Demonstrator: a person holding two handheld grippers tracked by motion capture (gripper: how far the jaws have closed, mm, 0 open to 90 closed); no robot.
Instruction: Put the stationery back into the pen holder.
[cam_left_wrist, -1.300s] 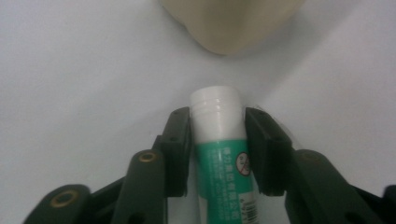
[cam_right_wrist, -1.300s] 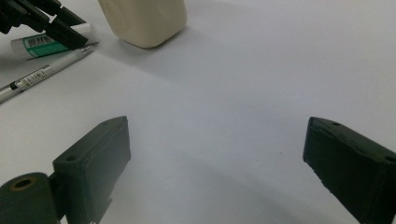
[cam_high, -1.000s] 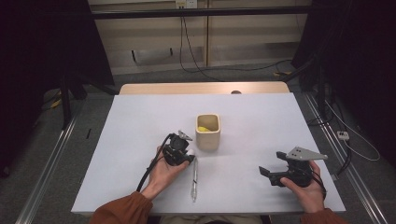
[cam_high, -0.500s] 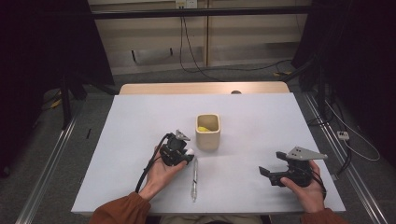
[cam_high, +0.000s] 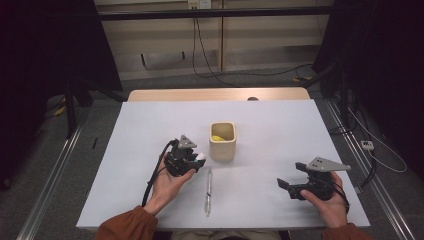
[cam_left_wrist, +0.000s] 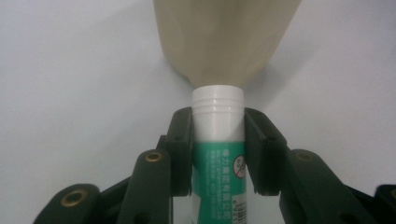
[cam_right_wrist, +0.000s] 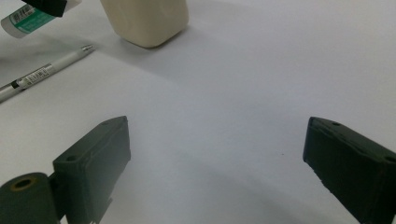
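Note:
My left gripper (cam_high: 192, 159) is shut on a glue stick (cam_left_wrist: 218, 154) with a white cap and a green label. It holds the stick just left of a beige cup (cam_high: 222, 145), cap toward the cup. In the left gripper view the cup (cam_left_wrist: 224, 37) rises right behind the cap. A small yellow object (cam_high: 216, 137) lies inside the cup. A silver pen (cam_high: 208, 192) lies on the white table (cam_high: 150, 130) in front of the cup. My right gripper (cam_high: 289, 184) rests low at the front right, jaws wide open around nothing (cam_right_wrist: 217, 140).
In the right gripper view the cup (cam_right_wrist: 144, 21), the pen (cam_right_wrist: 42, 74) and the held glue stick (cam_right_wrist: 28, 18) lie ahead to the upper left. A wooden strip (cam_high: 215, 94) borders the table's far edge. Cables and dark stands ring the table.
My left gripper has lifted slightly with the glue stick and drifted a little to the left. The right gripper has stayed where it was.

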